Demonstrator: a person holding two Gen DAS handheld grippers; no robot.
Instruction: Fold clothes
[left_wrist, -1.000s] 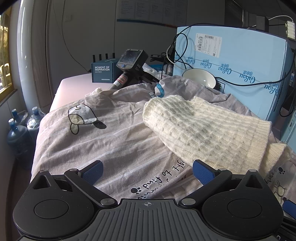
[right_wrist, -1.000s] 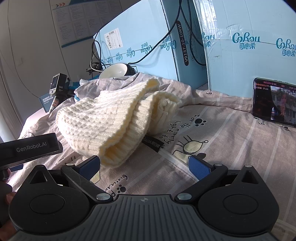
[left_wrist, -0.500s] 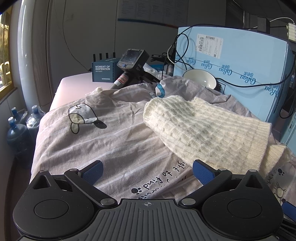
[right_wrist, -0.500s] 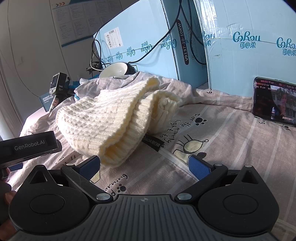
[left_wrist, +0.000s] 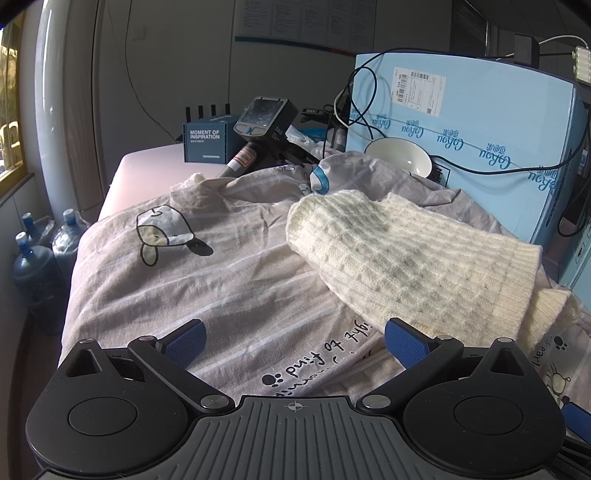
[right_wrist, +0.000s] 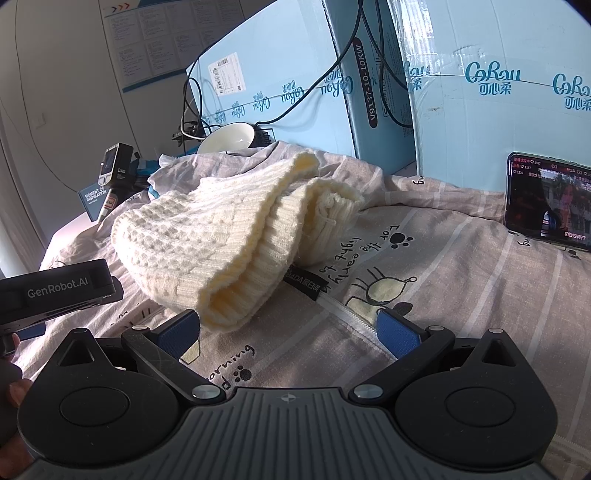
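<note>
Ahead, the cream knit sweater (right_wrist: 236, 236) lay bunched on the printed duvet (left_wrist: 207, 280), just beyond both wide-open, empty grippers: left gripper (left_wrist: 293, 338), right gripper (right_wrist: 286, 328). Boxes (right_wrist: 498, 110) read "CoRou"; another read "MOMENT OF INSPIRATION" (left_wrist: 205, 134).

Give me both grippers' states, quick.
Left gripper: open, holding nothing.
Right gripper: open, holding nothing; sweater hem lies just ahead.
</note>
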